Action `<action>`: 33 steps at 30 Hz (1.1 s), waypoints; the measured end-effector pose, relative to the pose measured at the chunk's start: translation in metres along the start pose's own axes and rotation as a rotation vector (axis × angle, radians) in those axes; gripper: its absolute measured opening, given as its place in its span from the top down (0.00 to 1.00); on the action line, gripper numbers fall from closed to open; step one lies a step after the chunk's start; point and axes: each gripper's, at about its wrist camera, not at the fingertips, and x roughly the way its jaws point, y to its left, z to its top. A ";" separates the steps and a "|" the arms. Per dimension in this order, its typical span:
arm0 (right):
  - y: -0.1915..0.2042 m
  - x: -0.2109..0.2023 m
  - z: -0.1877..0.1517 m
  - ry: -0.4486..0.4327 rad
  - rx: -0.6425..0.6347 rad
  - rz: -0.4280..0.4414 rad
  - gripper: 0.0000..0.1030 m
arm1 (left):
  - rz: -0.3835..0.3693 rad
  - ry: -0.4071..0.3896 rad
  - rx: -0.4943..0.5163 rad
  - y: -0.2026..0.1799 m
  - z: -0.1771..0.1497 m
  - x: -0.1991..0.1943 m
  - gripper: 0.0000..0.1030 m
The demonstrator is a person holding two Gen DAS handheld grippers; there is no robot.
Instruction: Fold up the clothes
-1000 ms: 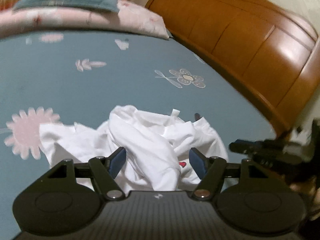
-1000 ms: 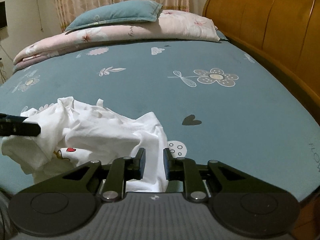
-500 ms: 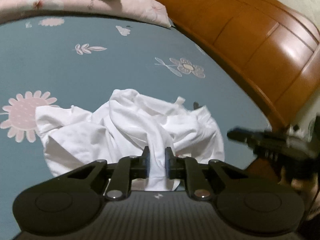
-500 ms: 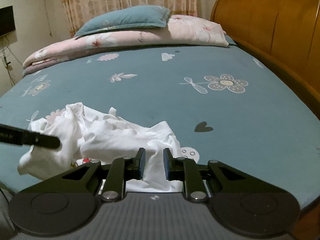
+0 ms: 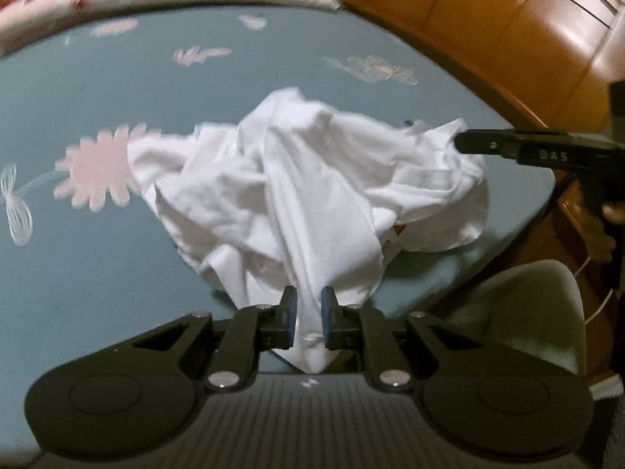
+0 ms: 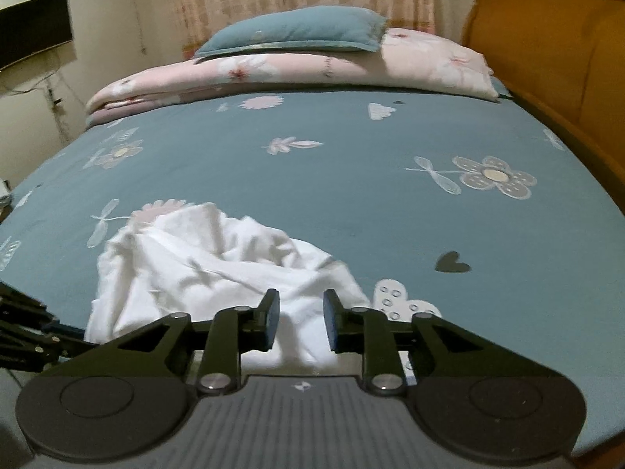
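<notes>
A crumpled white garment [image 5: 312, 179] lies on the blue flowered bed sheet [image 5: 117, 125] near the bed's front edge. My left gripper [image 5: 308, 312] is shut on a fold of it, and the cloth rises taut from the pads. In the right wrist view, the same garment [image 6: 203, 269] lies bunched low and left. My right gripper [image 6: 301, 322] has its jaws opening, with a slack piece of the cloth lying between the pads. From the left wrist, the right gripper [image 5: 463, 142] reaches in from the right to the garment's far edge.
A folded pink quilt [image 6: 312, 70] with a blue pillow [image 6: 297, 29] on it lies at the far end of the bed. The wooden bed end [image 5: 508, 39] runs along the right. A grey rounded seat [image 5: 519, 312] stands below the bed's corner.
My left gripper went from open to shut on a fold of the garment and drew it up into a tighter heap. The right jaws stand wider than before.
</notes>
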 end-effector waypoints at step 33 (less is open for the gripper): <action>0.070 0.020 0.037 0.079 -0.507 0.358 0.44 | -0.344 -0.148 0.097 0.045 0.036 0.006 0.53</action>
